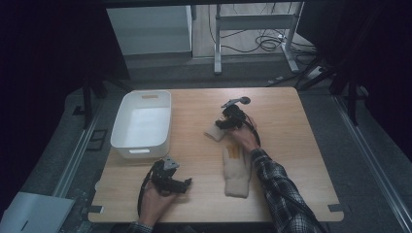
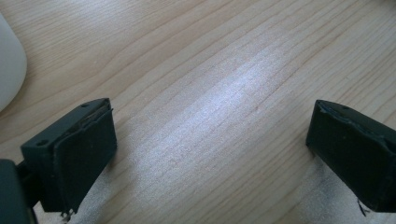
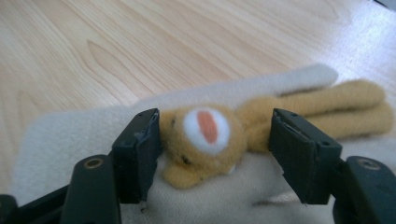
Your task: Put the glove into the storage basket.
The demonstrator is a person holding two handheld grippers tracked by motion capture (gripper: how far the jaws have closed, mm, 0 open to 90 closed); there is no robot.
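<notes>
A cream sock (image 1: 236, 167) lies on the wooden table (image 1: 291, 126), bent at its far end. In the right gripper view a tan plush animal head (image 3: 205, 128) with a white and orange muzzle is on the cream fabric (image 3: 70, 135). My right gripper (image 3: 215, 144) straddles that head: one pad sits against it and the other stands clear, so the jaws are open. In the high view my right gripper (image 1: 228, 121) sits over the sock's far end. My left gripper (image 1: 182, 184) rests near the front edge. Its jaws (image 2: 210, 135) stand wide open over bare wood.
A white plastic bin (image 1: 141, 124) stands at the table's left, and its rounded corner (image 2: 9, 70) appears in the left gripper view. A plaid-sleeved forearm (image 1: 282, 194) crosses the right front of the table. Dark floor and metal desk legs (image 1: 217, 43) lie beyond the far edge.
</notes>
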